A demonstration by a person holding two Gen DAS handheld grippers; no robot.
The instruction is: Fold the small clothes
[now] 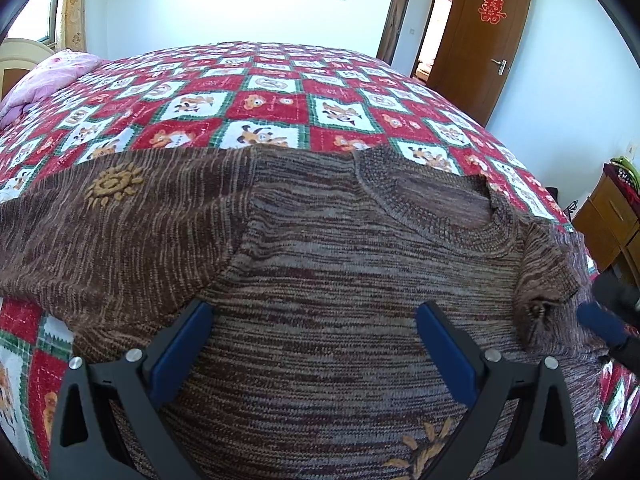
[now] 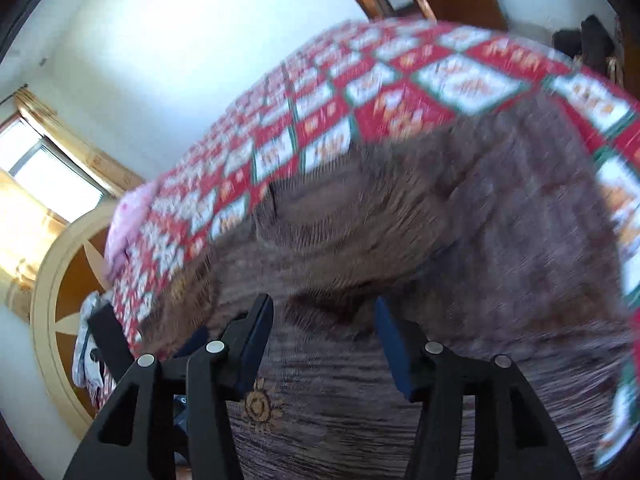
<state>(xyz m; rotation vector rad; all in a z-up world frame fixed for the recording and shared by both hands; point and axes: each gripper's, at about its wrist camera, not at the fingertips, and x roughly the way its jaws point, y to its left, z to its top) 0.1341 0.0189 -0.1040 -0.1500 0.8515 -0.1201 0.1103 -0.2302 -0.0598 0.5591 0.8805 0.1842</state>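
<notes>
So the brown knit sweater is lying on the bed, on top of the red checked quilt. One sleeve looks already flipped in over the body on the right side, the other sleeve is spread out flat to the left. I'd say we're early on: that sleeve and the body folds are left. Left gripper hovers over the chest, jaws wide, nothing in them. Right gripper jaws stand apart too, empty, over the knit (blurry view).
</notes>
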